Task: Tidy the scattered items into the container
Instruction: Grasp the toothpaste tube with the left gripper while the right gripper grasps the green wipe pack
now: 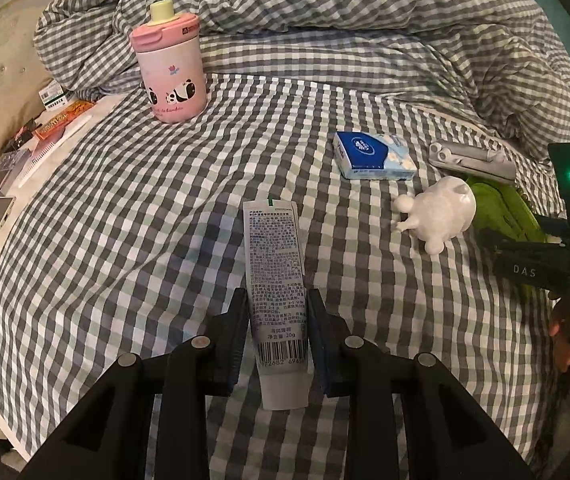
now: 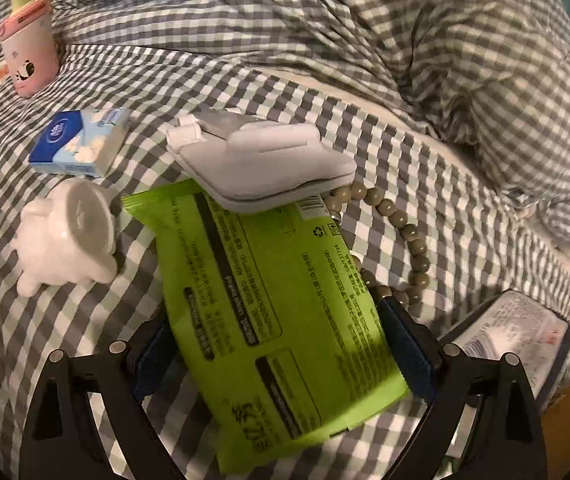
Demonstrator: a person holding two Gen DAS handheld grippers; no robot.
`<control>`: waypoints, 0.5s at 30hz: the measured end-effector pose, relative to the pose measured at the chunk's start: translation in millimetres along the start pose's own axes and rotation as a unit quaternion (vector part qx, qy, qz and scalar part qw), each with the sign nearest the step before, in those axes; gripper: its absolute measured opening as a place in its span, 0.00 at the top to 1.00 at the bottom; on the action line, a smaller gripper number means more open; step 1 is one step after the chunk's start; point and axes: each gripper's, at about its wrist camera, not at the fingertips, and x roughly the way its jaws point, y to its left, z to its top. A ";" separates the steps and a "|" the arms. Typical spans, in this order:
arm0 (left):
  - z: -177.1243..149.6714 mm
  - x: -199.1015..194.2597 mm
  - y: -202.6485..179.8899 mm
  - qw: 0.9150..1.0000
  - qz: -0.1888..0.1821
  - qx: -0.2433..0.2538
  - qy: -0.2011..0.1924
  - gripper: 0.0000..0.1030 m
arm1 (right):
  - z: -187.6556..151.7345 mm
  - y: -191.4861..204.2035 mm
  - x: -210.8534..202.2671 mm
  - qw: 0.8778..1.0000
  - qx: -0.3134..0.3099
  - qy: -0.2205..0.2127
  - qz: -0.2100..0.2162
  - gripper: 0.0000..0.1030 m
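In the left wrist view my left gripper (image 1: pixel 278 298) is shut on a white tube (image 1: pixel 275 248) with printed text and a barcode, held lengthwise above the checked bedspread (image 1: pixel 145 208). In the right wrist view my right gripper (image 2: pixel 277 320) stands wide open, low over the bed. A green wipes pack (image 2: pixel 269 304) lies between its fingers; the pads sit at the pack's edges without squeezing it. A grey folding stand (image 2: pixel 261 160) rests on the pack's far end. The left view shows the right gripper (image 1: pixel 533 268) at the right edge, over the green pack (image 1: pixel 501 208).
Also on the bed are a white pig figure (image 2: pixel 65 240), a blue tissue pack (image 2: pixel 81 140), a pink panda bottle (image 1: pixel 171 72) and a string of beads (image 2: pixel 405 232). A bunched duvet (image 1: pixel 365 20) lies behind. Boxes and cards (image 1: pixel 1 168) line the left side. A dark-rimmed thing with printed packaging (image 2: pixel 517 332) lies lower right.
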 end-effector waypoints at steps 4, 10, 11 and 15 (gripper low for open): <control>0.2 -1.7 -0.1 1.000 0.000 -0.002 -0.001 0.72 | -4.1 -3.3 -7.8 1.000 0.012 0.006 0.007 0.20; -0.5 -15.3 -1.0 1.000 -0.004 0.000 -0.010 0.72 | -27.9 -3.5 -43.2 0.995 0.085 0.017 0.048 0.24; -0.4 -19.1 -0.5 1.000 -0.004 0.000 -0.013 0.72 | -33.5 0.3 -52.2 0.994 0.088 0.011 0.056 0.25; 0.2 -38.3 1.0 1.000 -0.006 0.000 -0.026 0.72 | -60.1 7.4 -101.8 0.991 0.108 -0.018 0.081 0.26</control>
